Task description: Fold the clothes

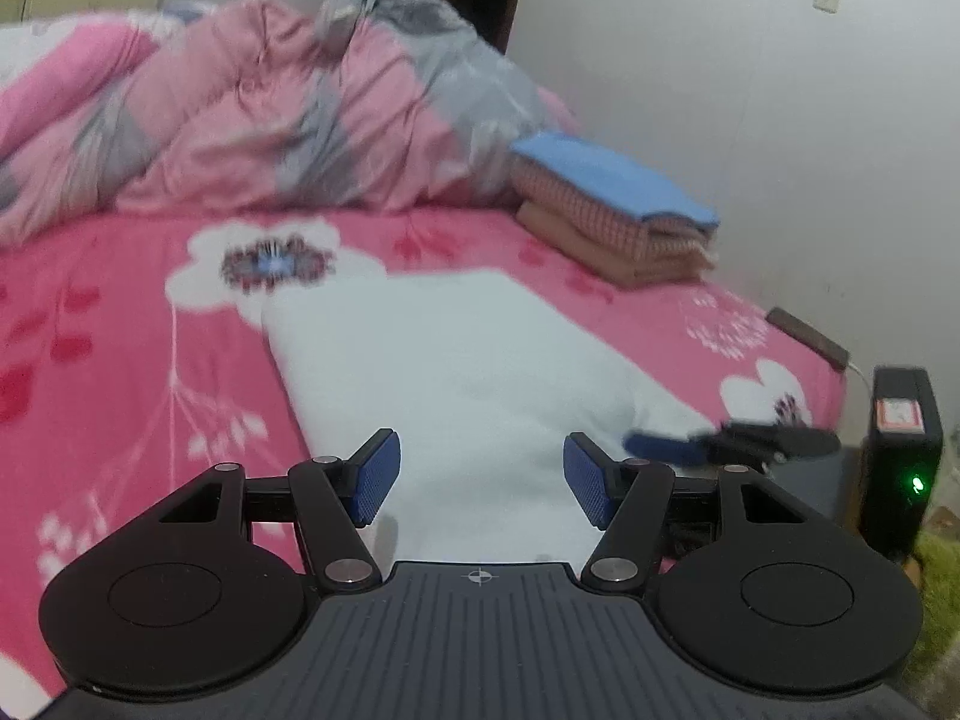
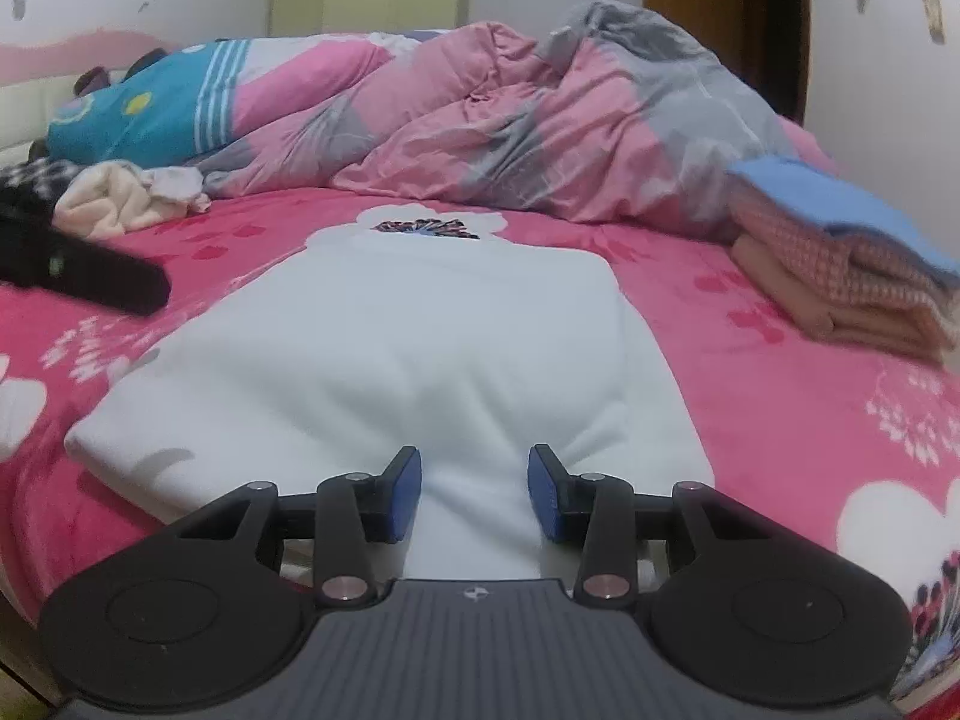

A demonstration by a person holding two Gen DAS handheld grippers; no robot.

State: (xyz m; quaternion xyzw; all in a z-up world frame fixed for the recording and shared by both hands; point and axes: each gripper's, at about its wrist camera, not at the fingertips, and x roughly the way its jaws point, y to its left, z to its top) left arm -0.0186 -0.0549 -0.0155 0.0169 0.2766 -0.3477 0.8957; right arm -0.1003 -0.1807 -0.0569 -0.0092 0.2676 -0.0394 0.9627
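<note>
A white garment (image 1: 456,378) lies partly folded on the pink floral bedsheet (image 1: 108,330); it also shows in the right wrist view (image 2: 384,348). My left gripper (image 1: 480,480) is open and empty just above the garment's near end. My right gripper (image 2: 474,495) is open, with its blue pads on either side of a raised fold at the garment's near edge, not closed on it. The right gripper shows blurred in the left wrist view (image 1: 732,444), at the garment's right side. The left gripper's dark body shows in the right wrist view (image 2: 84,276) at the left.
A stack of folded clothes (image 1: 618,210) with a blue one on top sits at the right by the wall, also in the right wrist view (image 2: 840,258). A crumpled pink and grey duvet (image 2: 540,114) fills the back. Loose clothes (image 2: 120,198) lie far left. A black box (image 1: 900,450) stands beside the bed.
</note>
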